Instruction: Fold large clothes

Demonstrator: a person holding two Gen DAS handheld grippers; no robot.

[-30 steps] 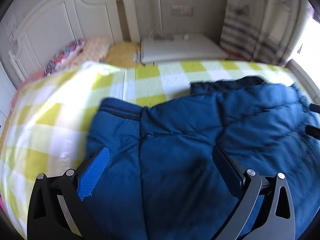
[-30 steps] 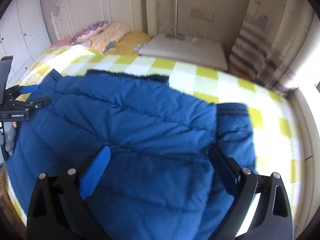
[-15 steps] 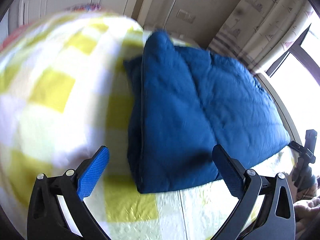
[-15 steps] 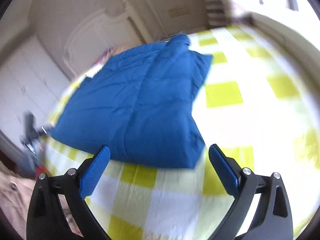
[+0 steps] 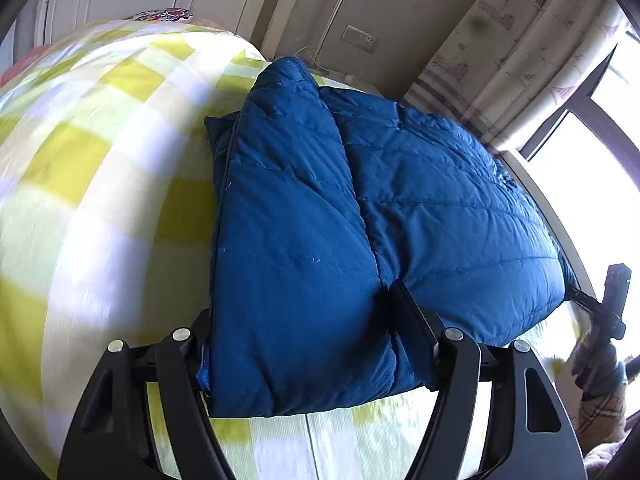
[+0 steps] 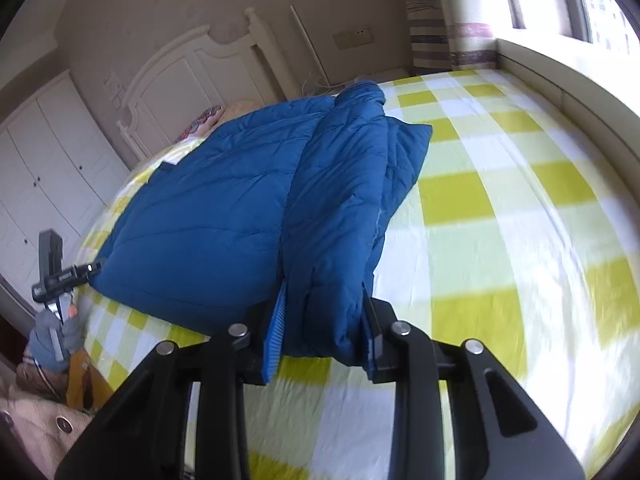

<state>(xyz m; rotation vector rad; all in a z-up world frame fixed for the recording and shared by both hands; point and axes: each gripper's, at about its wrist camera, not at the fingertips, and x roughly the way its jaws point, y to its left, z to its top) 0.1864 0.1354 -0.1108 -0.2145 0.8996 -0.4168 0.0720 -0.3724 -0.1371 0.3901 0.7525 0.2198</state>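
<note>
**Two grippers clamp the near corners of a folded blue jacket**

One padded, quilted blue jacket (image 5: 360,220) lies folded on the yellow-and-white checked bedsheet (image 5: 100,168), its near edge facing both cameras and its far end reaching toward the white headboard (image 6: 192,68). At its near left corner, the left gripper (image 5: 304,340) has just been closing, and its black fingers now press into a thick wad of the folded edge; the blue pad on one side is nearly buried in fabric. Over at the near right corner, the right gripper (image 6: 324,332) has just been closing too, narrower this time, and its ribbed blue pads pinch a slimmer bunch of the jacket between them. Each gripper shows up small at the edge of the other's view, held in a gloved hand (image 6: 52,336). Beyond the bed, a patterned curtain (image 5: 520,40) hangs beside a bright window (image 5: 592,152), and white wardrobe doors (image 6: 48,168) stand along the wall past the headboard.
</note>
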